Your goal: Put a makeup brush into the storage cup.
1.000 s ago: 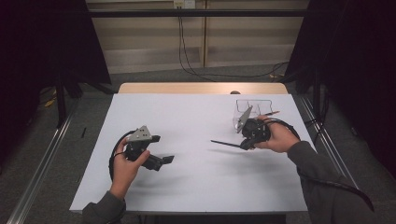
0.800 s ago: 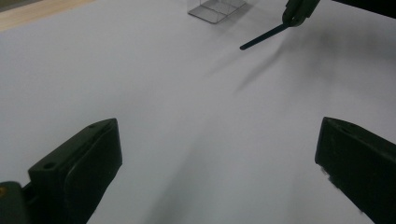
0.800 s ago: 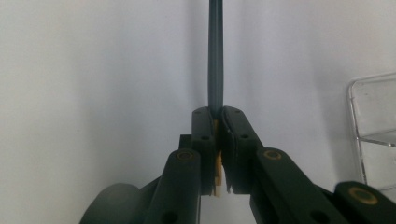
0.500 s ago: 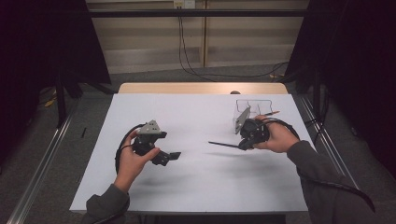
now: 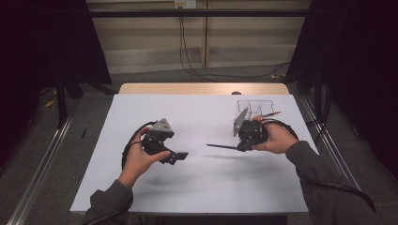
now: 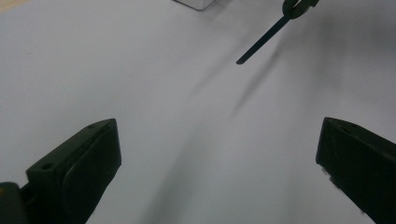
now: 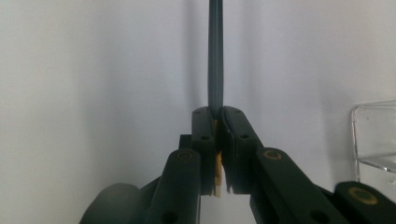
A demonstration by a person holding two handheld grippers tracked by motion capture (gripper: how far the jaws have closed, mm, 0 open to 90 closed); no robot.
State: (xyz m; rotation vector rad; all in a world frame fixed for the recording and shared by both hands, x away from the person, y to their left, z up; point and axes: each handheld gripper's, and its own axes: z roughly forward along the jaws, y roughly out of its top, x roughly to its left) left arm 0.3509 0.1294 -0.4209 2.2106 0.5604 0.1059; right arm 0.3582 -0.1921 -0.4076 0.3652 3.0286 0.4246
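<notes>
Two grippers over the white bench [image 5: 202, 187].
Left gripper [image 5: 177, 156]: jaws wide, empty. Right gripper [image 5: 240, 147]: jaws clamp a thin dark stick [image 5: 220, 146].

Table [image 5: 197, 187]: plain white surface, light wood strip at the far edge. Left tool [image 5: 177, 156] and right tool [image 5: 241, 147]: black, each with a grey plate. Rod [image 5: 220, 146]: dark. Rack [image 5: 256, 107] at centre right: clear. Sleeves: grey-green.

A white table [image 5: 197, 187] fills the lower middle of the high view, a strip of bare wood at its far edge. A clear plastic organiser [image 5: 256, 107] stands at its upper right. Beyond, at top centre, black cables [image 5: 185, 56] hang down a pale wall onto grey floor.
</notes>
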